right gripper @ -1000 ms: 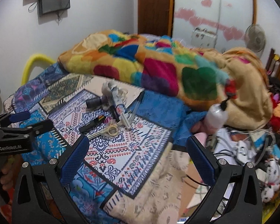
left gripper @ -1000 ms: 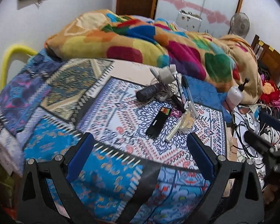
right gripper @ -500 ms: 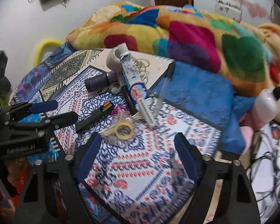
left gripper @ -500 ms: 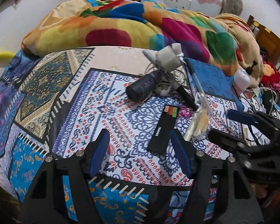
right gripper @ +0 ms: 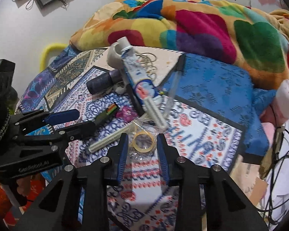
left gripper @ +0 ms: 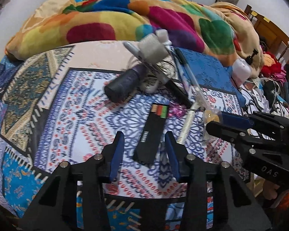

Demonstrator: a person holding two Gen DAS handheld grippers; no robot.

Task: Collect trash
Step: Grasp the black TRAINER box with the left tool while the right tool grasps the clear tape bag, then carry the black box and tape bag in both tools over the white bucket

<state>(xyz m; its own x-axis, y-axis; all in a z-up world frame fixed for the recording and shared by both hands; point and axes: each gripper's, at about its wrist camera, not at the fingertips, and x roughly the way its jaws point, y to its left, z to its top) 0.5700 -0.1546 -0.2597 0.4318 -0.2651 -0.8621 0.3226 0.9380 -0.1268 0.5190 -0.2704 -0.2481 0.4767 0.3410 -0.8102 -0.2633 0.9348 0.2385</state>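
Note:
Litter lies on the patterned bedspread [left gripper: 71,100]. A flat black box [left gripper: 151,134] with coloured stripes lies between the fingers of my left gripper [left gripper: 144,152], which is open around its near end. My right gripper [right gripper: 142,152] is open around a clear plastic wrapper holding a yellowish tape ring [right gripper: 143,141]. Behind it lie a cream comb [right gripper: 109,139], a toothpaste tube [right gripper: 138,80], a dark bottle [right gripper: 102,81], a pink wrapper [right gripper: 126,113] and a pen [right gripper: 175,80]. My left gripper also shows in the right wrist view [right gripper: 75,118], over the black box.
A colourful crumpled blanket [left gripper: 136,19] fills the back of the bed. A blue cloth [right gripper: 212,88] lies to the right. A white pump bottle [left gripper: 240,69], cables and clutter [left gripper: 265,96] sit off the bed's right edge. A yellow tube [right gripper: 50,50] stands by the wall.
Both grippers moved forward and down to the litter and narrowed their jaws. The left one now straddles the black box; the right one straddles the tape ring wrapper.

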